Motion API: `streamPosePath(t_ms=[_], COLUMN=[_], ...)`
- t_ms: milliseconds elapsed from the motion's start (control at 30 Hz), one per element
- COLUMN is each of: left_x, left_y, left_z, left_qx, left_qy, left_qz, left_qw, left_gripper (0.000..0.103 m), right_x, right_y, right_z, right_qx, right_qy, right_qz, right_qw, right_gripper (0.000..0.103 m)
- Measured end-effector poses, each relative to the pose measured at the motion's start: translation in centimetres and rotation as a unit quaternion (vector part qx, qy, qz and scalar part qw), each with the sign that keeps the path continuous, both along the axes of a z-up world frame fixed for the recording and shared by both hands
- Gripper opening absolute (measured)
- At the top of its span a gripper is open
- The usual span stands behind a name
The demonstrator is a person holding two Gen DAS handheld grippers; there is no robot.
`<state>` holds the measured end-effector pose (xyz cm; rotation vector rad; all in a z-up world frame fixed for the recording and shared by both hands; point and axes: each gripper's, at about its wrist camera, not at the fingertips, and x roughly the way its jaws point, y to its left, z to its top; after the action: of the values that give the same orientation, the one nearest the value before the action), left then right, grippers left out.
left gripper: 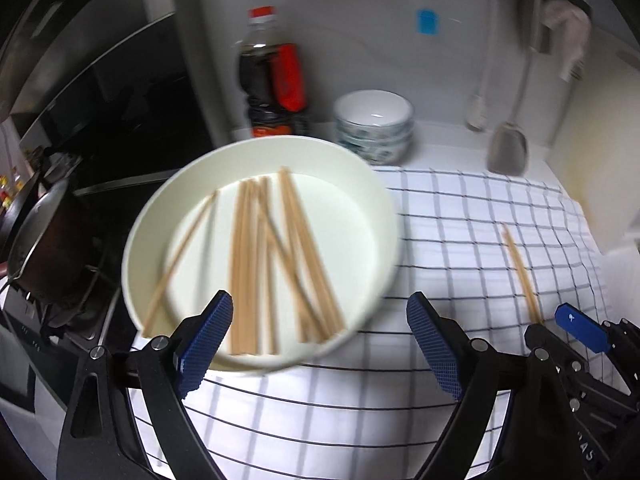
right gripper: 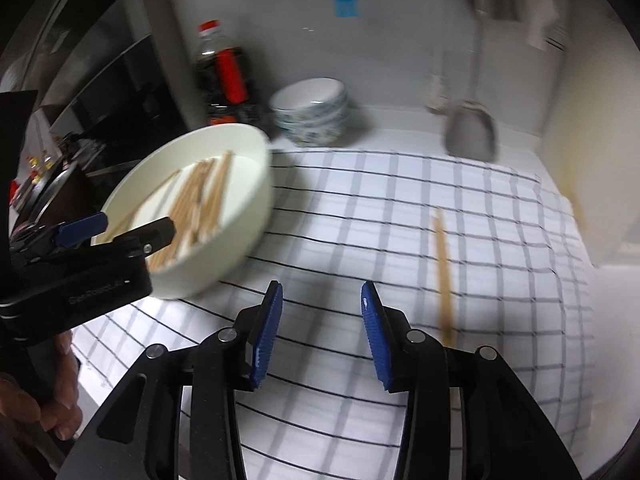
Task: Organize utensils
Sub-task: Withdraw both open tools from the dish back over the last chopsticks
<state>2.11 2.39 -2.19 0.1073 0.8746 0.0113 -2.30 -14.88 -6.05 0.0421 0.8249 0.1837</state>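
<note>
Loose chopsticks [left gripper: 276,264] lie jumbled in the white bowl [left gripper: 384,216], just ahead of the left tool [left gripper: 320,340], which is spread wide and empty, fingers either side of the near rim, likely lining up a pick. One pair of chopsticks [right gripper: 443,272] lies on the checked cloth [right gripper: 360,220] covering the worktop, ahead-right of the right tool [right gripper: 322,332]; that one is part-open, holding nothing. Stacked bowls [left gripper: 374,124] and a sauce bottle [left gripper: 272,76] stand well beyond.

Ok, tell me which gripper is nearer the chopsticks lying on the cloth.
Right. The right gripper sits just beside the loose chopsticks; the left gripper is farther, over by the bowl.
</note>
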Motion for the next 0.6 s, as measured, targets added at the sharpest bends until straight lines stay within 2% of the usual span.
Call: streamPosePath(t_ms=[200, 333, 600], left_x=[-0.6, -0.8, -0.7], left_y=[-3.8, -6.2, -8.7], left_z=[-1.6, -3.0, -5.6], left_qx=[0.004, 0.009, 0.008], left_qy=[0.012, 0.021, 0.039], left_qz=[-0.035, -0.055, -0.057], left_qw=[0.9993, 0.9982, 0.9976], left_gripper=[0.088, 0.089, 0.089], right_x=[-1.2, -1.7, -1.3], right_y=[-4.7, -7.3, -10.0], right_z=[-2.0, -3.6, -6.9], right_qx=[0.0, -0.002, -0.02], right_qy=[0.007, 0.016, 0.034], right_qz=[-0.05, -0.076, -0.092], right_qw=[0.999, 0.997, 0.995], right_gripper=[0.046, 0.046, 0.046])
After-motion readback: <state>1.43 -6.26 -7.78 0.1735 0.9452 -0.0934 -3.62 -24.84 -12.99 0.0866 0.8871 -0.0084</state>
